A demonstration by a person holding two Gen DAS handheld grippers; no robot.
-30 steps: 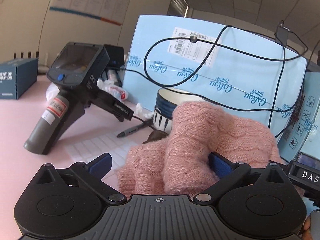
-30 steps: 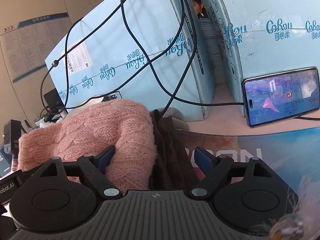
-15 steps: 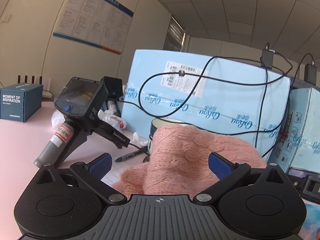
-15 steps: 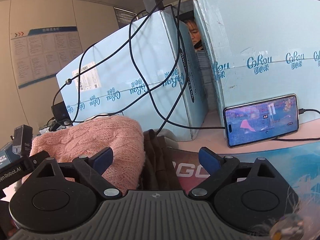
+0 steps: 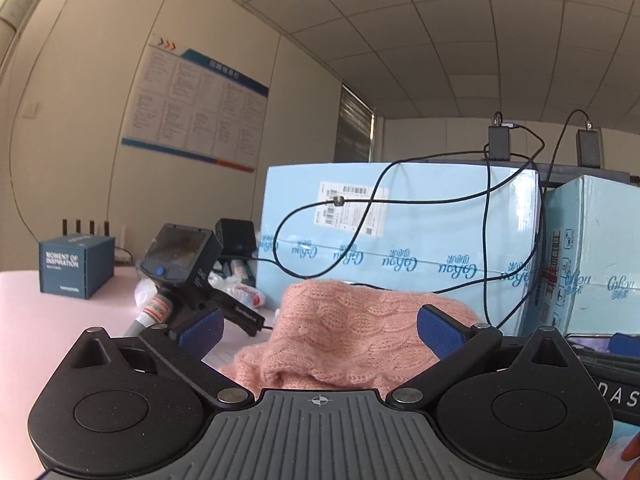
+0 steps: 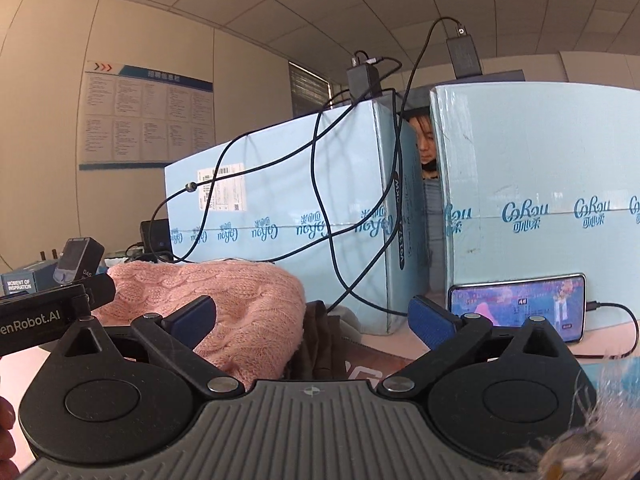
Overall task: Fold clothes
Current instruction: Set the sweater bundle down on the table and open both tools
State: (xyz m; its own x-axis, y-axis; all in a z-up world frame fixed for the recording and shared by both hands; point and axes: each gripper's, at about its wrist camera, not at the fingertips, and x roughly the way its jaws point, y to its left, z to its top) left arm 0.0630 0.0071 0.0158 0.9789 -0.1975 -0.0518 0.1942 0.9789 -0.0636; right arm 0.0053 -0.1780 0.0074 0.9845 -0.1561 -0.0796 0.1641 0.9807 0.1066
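Note:
A folded pink cable-knit sweater (image 5: 352, 332) lies in a mound on the pink table, also in the right wrist view (image 6: 224, 304). My left gripper (image 5: 318, 326) is open and empty, held above the sweater's near side. My right gripper (image 6: 312, 316) is open and empty, above the sweater's right edge and a dark brown garment (image 6: 320, 340) lying beside it. The left gripper's body (image 6: 44, 320) shows at the left of the right wrist view.
Large light-blue cartons (image 5: 396, 240) draped with black cables stand right behind the clothes. A handheld scanner (image 5: 176, 264) and a dark blue box (image 5: 76, 266) sit at the left. A lit phone (image 6: 520, 304) leans on the right carton (image 6: 540, 184). A person's face shows between cartons.
Both grippers have risen and tilted upward away from the sweater, so more wall and ceiling show. Both stay open. The sweater has not moved.

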